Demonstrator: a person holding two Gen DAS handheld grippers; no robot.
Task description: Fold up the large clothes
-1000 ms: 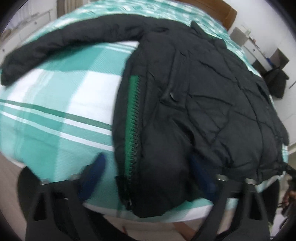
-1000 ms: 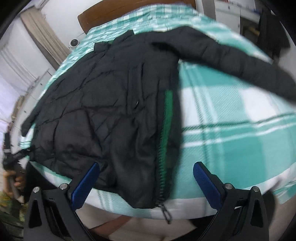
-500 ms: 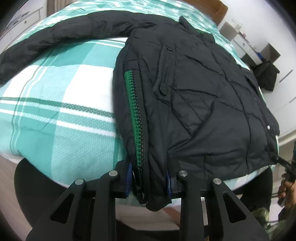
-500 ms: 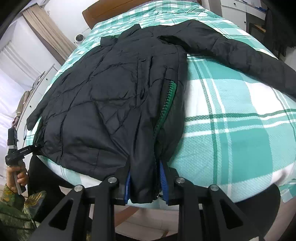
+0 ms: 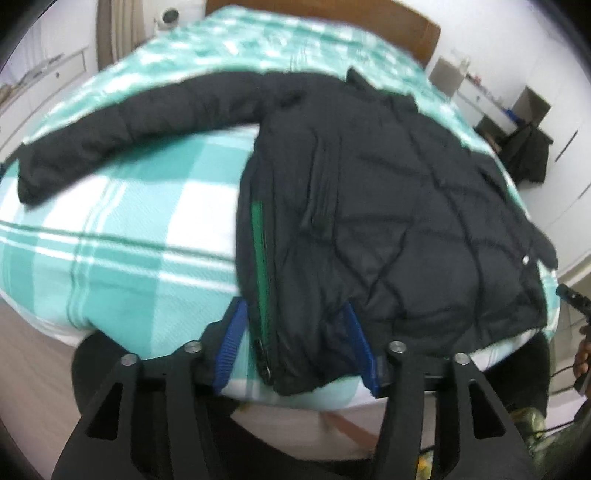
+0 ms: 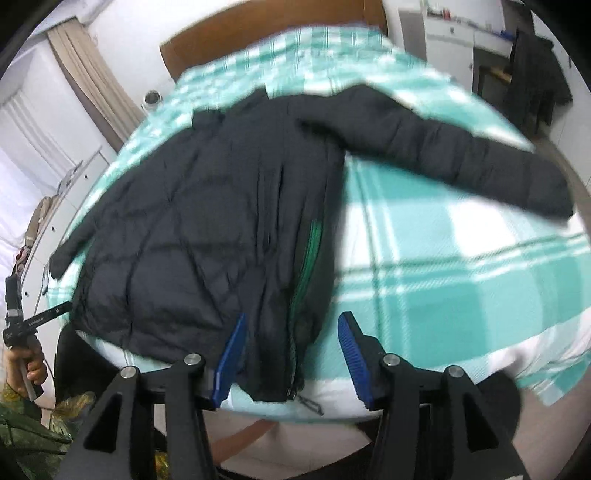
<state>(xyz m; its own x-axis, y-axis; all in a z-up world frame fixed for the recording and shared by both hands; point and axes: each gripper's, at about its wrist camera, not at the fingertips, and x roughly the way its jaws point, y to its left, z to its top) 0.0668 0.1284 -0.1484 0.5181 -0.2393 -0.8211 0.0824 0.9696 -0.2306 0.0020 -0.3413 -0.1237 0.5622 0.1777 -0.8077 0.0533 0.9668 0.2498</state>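
Left wrist view, L to R: a black sleeve (image 5: 122,129) stretches out across the teal and white checked blanket (image 5: 122,258), cuff lying near the blanket's left edge. The black quilted jacket (image 5: 388,206) lies flat on the bed, body filling the centre and right, collar toward the wooden headboard (image 5: 332,18). A green zipper (image 5: 260,258) runs down the jacket's left front edge to the hem. The left gripper (image 5: 295,350) is spread wide, blue pads (image 5: 231,350) on either side of the hem corner w/ the zipper end between them, not pinching it. Frame is blurred, so whether either pad touches fabric is hard to tell. At far right, another gripper (image 5: 572,295) shows at the bed edge.

Right wrist view, L to R: a hand (image 6: 31,365) holds a gripper at the far left, by the jacket's (image 6: 207,229) far hem corner. Jacket body fills centre-left; the zipper (image 6: 308,258) runs down to the hem. The right gripper (image 6: 291,354) is also wide apart, pads (image 6: 352,350) straddling the same hem corner, approx. at the bed's near edge. To the right, the sleeve (image 6: 443,155) reaches out over the blanket (image 6: 461,258), well away from the gripper.
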